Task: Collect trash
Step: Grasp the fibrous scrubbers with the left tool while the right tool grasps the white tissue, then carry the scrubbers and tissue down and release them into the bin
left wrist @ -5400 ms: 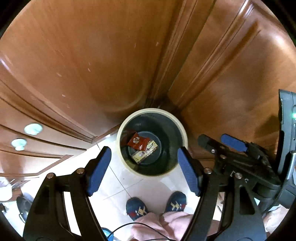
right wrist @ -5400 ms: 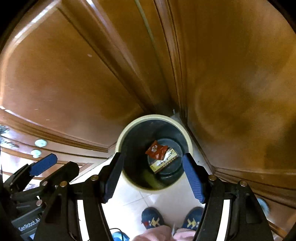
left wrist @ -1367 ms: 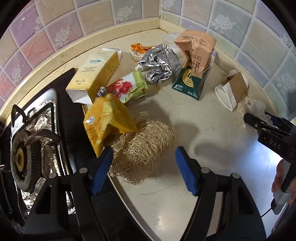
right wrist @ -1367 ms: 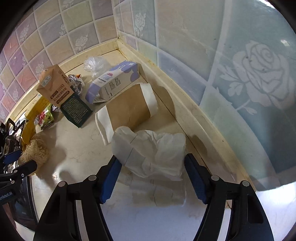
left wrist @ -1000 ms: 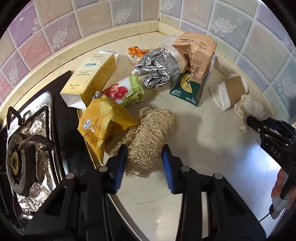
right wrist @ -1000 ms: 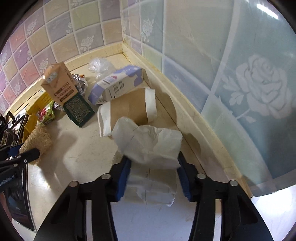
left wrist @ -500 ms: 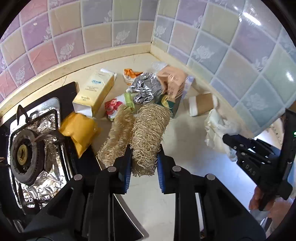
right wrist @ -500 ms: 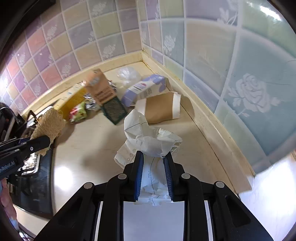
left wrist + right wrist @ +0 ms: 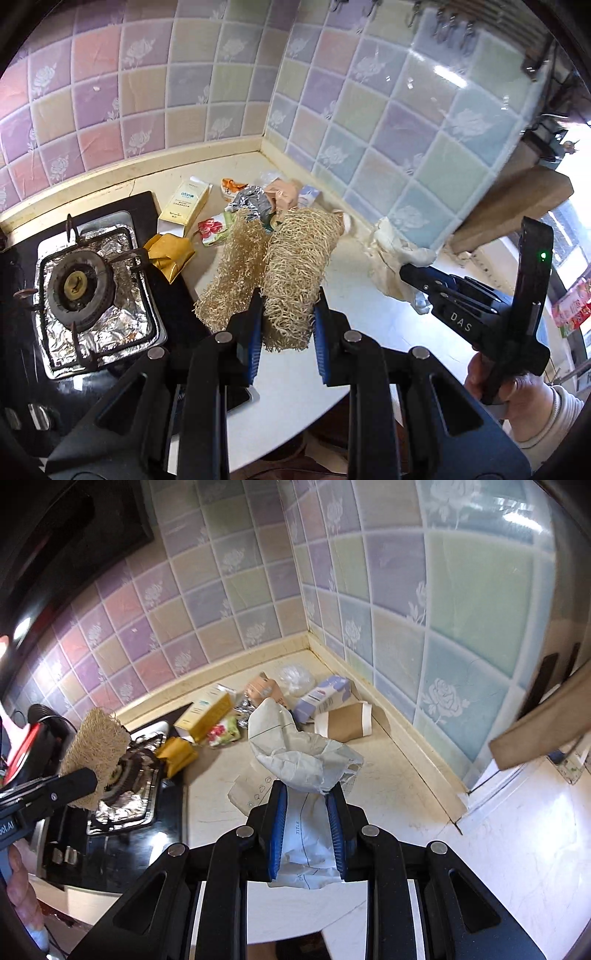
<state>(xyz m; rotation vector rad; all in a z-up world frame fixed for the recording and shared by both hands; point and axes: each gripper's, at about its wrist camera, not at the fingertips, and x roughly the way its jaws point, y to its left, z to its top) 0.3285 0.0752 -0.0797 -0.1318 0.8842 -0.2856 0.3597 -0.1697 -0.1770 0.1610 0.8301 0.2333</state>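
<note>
We see two round fisheye pictures with black corners, and straight lines bow strongly toward the edges. Daylight comes in from the right side, where a window area (image 9: 570,280) is washed out to near white. The glossy wall tiles (image 9: 424,122) carry bright glare streaks in the left wrist view, and the tiles (image 9: 480,590) in the right wrist view look hazy and soft. The table (image 9: 388,775) is evenly lit, with soft shadows beside the litter. The upper left corner (image 9: 55,535) of the right wrist view is dark. Edges show slight motion blur.
</note>
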